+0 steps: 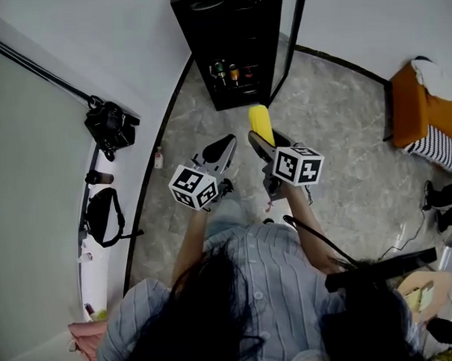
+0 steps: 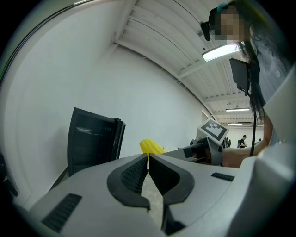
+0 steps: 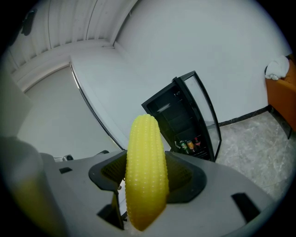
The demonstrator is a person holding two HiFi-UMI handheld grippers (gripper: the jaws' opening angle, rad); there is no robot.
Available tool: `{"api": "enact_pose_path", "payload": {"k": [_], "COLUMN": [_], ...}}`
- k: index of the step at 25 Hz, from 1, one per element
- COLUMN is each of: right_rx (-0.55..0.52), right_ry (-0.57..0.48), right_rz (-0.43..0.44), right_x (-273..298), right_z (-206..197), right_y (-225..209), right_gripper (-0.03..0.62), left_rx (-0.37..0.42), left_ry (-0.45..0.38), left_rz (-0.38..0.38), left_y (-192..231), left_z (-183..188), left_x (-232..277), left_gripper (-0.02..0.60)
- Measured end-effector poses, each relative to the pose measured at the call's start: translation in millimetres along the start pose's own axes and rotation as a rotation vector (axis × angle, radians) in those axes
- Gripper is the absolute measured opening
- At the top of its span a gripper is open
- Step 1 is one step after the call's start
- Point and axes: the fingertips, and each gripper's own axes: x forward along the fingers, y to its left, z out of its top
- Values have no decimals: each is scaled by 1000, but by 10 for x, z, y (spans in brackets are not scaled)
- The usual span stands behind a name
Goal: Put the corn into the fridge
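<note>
My right gripper (image 1: 259,139) is shut on a yellow corn cob (image 3: 146,171), which stands up between the jaws and pokes out ahead of them (image 1: 260,123). The small black fridge (image 1: 233,45) stands ahead on the floor with its glass door (image 1: 293,35) swung open; cans (image 1: 229,71) sit on a low shelf inside (image 3: 190,145). My left gripper (image 1: 225,149) is held beside the right one, shut, with nothing between its jaws (image 2: 148,167). In the left gripper view the corn's tip (image 2: 150,146) shows beyond the jaws, with the fridge (image 2: 94,139) to the left.
A white curved counter (image 1: 39,191) runs along the left with black bags (image 1: 110,125) and small items on it. An orange seat (image 1: 417,104) with striped cloth stands at the right. Grey marble floor (image 1: 336,134) lies between me and the fridge.
</note>
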Motion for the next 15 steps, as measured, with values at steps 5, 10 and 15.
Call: {"api": "enact_pose_path", "payload": {"k": [5, 10, 15], "right_rx": [28, 44, 72], "right_ry": [3, -2, -6], "right_rz": [-19, -40, -63], "right_x": [449, 903, 1266], "right_z": [161, 239, 260], "right_y": [56, 152, 238], "right_gripper": [258, 256, 257], "left_rx": [0, -3, -12], "left_ry": [10, 25, 26], "left_rz": [-23, -53, -79], "left_y": [455, 937, 1373], "left_z": [148, 191, 263], "left_x": [50, 24, 8], "left_gripper": [8, 8, 8]}}
